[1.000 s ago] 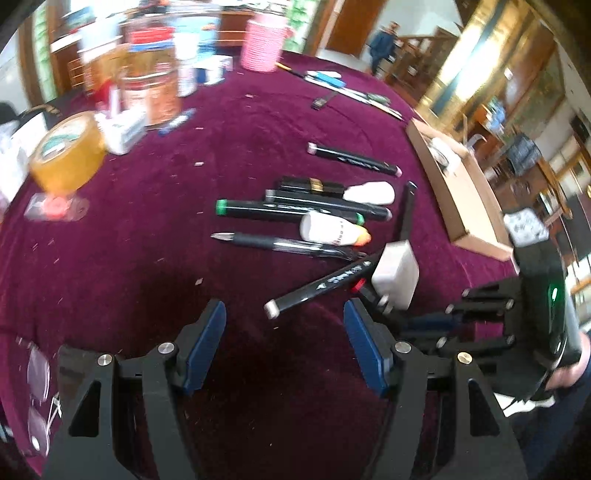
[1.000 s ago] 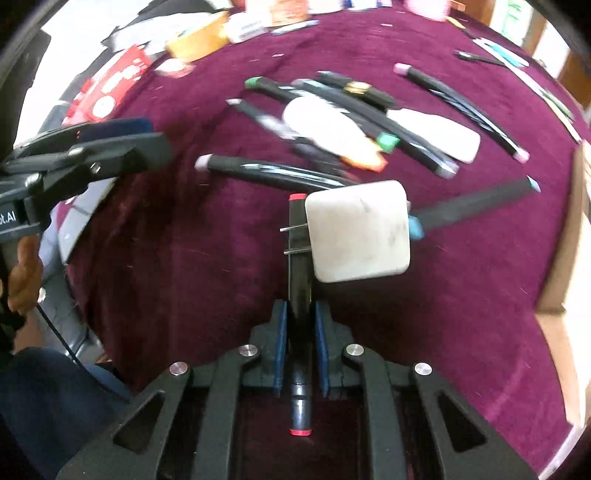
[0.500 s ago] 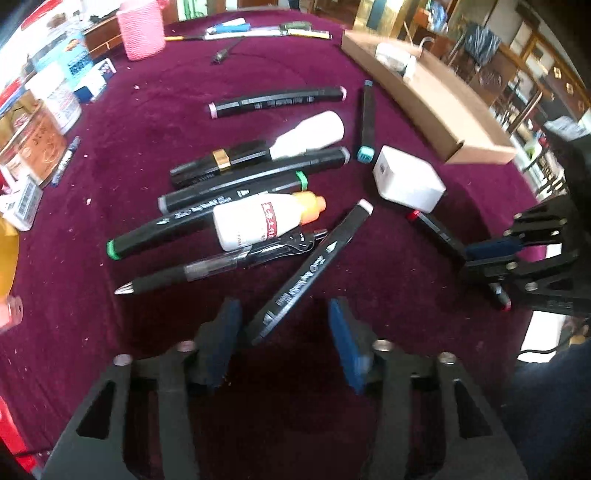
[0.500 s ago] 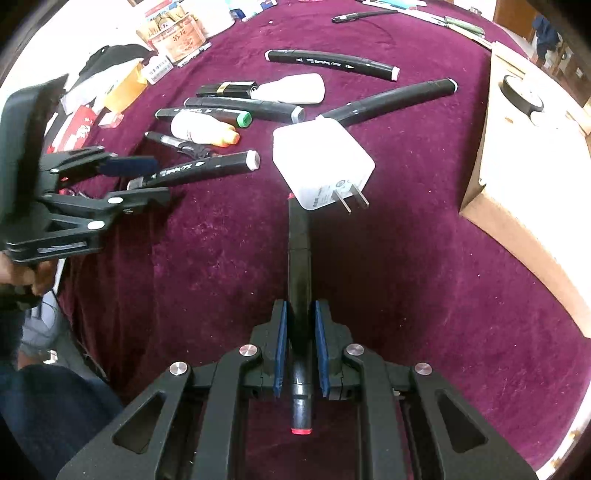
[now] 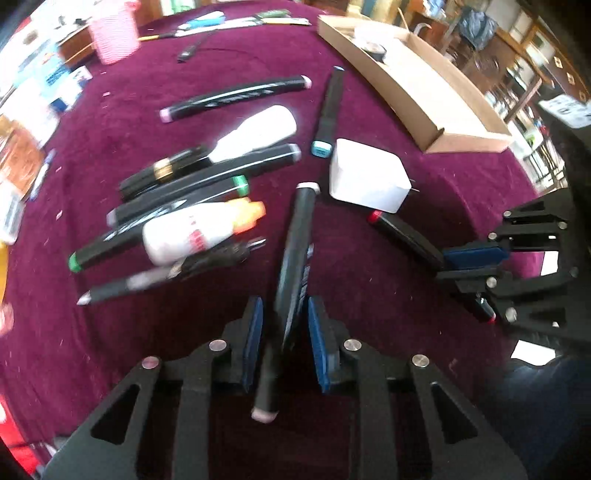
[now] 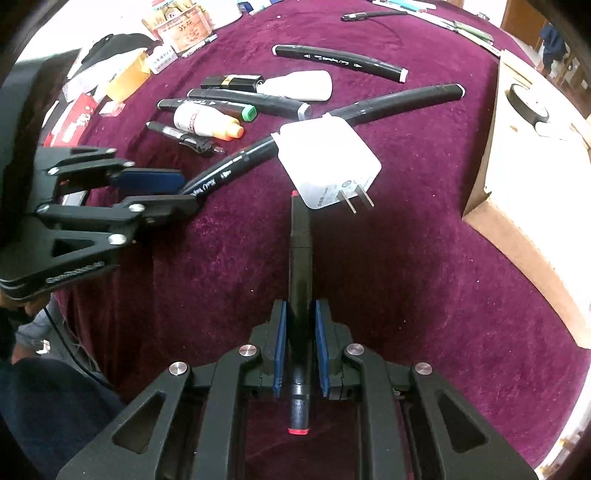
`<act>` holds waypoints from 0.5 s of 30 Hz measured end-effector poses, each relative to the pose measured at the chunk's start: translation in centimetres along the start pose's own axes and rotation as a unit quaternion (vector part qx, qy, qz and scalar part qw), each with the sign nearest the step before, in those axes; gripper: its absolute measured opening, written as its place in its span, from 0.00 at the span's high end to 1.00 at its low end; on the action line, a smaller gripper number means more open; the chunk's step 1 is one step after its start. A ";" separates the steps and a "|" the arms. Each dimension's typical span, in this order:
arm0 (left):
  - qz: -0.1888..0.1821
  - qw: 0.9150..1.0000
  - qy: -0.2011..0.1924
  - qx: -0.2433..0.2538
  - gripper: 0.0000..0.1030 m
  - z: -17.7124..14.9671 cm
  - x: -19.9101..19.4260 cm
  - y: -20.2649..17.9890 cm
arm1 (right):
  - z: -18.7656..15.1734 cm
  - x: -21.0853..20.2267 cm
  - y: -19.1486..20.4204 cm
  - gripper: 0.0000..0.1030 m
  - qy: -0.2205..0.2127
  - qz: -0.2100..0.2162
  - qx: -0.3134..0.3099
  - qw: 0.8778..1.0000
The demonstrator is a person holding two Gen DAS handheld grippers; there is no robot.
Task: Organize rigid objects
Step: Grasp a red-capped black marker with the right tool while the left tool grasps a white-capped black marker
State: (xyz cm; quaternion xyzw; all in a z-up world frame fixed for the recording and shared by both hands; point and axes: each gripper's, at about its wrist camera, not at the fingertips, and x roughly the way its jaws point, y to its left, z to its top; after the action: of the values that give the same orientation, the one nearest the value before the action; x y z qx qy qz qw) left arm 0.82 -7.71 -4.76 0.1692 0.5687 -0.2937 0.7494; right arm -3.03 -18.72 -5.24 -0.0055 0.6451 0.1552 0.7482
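Observation:
My left gripper [image 5: 285, 314] is shut on a black marker with white caps [image 5: 297, 251], which points away toward a white plug adapter [image 5: 365, 181]. My right gripper [image 6: 300, 317] is shut on a black marker with red caps [image 6: 300, 251]; its far tip touches the adapter [image 6: 328, 162]. The right gripper shows at the right of the left wrist view [image 5: 469, 258], the left gripper at the left of the right wrist view [image 6: 155, 184]. Several more black markers [image 5: 236, 98], a white bottle with an orange cap [image 5: 199, 230] and a pen [image 5: 166, 273] lie on the maroon cloth.
A shallow cardboard tray [image 5: 413, 85] lies at the far right, also in the right wrist view [image 6: 517, 177]. A pink basket [image 5: 114, 33] stands at the back. Boxes and jars [image 6: 181, 26] crowd the table's left edge. A white tube [image 5: 255, 133] lies among the markers.
My left gripper has closed on the white-capped marker, which now points straight ahead between the pads. The right gripper still holds the red-capped marker against the adapter.

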 end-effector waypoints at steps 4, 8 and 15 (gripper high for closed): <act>0.033 0.999 -0.009 0.030 0.78 0.5 0.3 -1.0 | 0.1 0.1 0.2 0.87 -0.002 0.002 -0.001 1.000; 0.036 0.999 -0.025 0.018 0.88 0.0 0.0 -1.5 | 0.0 0.0 0.1 0.87 -0.003 0.003 0.000 1.000; -0.002 0.997 -0.057 -0.044 0.88 -1.1 -2.0 -0.2 | -0.6 -1.0 0.3 0.87 -0.026 0.018 -0.008 0.999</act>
State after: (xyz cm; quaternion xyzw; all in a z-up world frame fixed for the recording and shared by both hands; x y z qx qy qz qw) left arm -0.55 -6.71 -3.13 0.1177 0.5376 -0.2791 0.7869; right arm -3.78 -18.76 -4.34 0.0042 0.6242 0.1741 0.7616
